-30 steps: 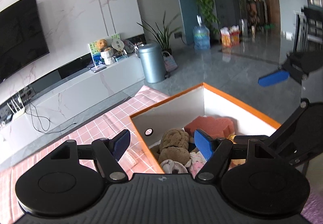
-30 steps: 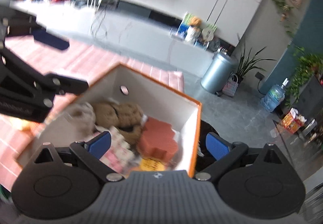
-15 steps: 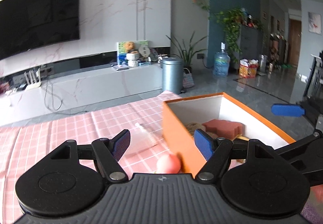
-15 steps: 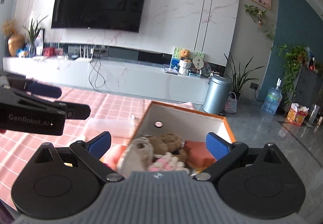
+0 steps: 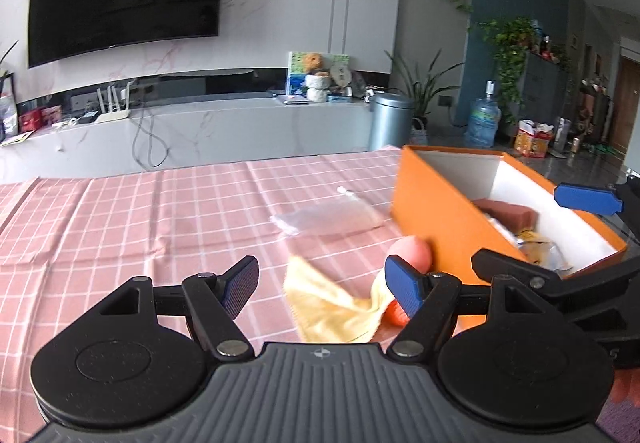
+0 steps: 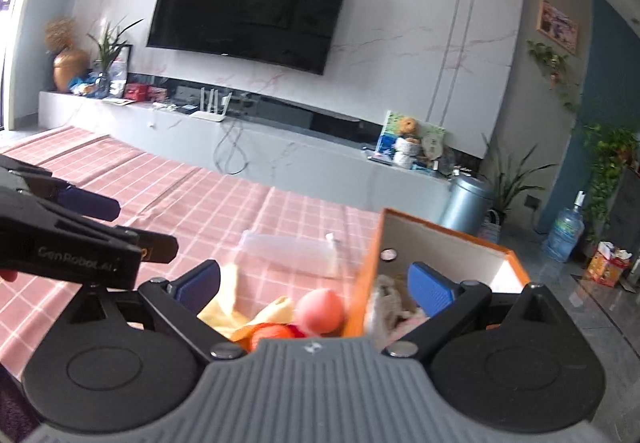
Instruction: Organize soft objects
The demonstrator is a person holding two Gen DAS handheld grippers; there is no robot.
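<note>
Left wrist view shows the left gripper (image 5: 322, 285) with fingers spread wide and empty above the pink checked table (image 5: 120, 219). Ahead lie a yellow cloth (image 5: 332, 303), a clear plastic bag (image 5: 324, 217) and a pink ball (image 5: 412, 251) touching the orange box (image 5: 436, 211), which stands near the table's right edge holding soft toys. Farthest right, the right gripper (image 6: 314, 283) also stands wide and empty.

orange box (image 6: 448, 239) contents blurred | red item (image 5: 396, 313) — half hidden by fingers (image 5: 402, 289)
</note>
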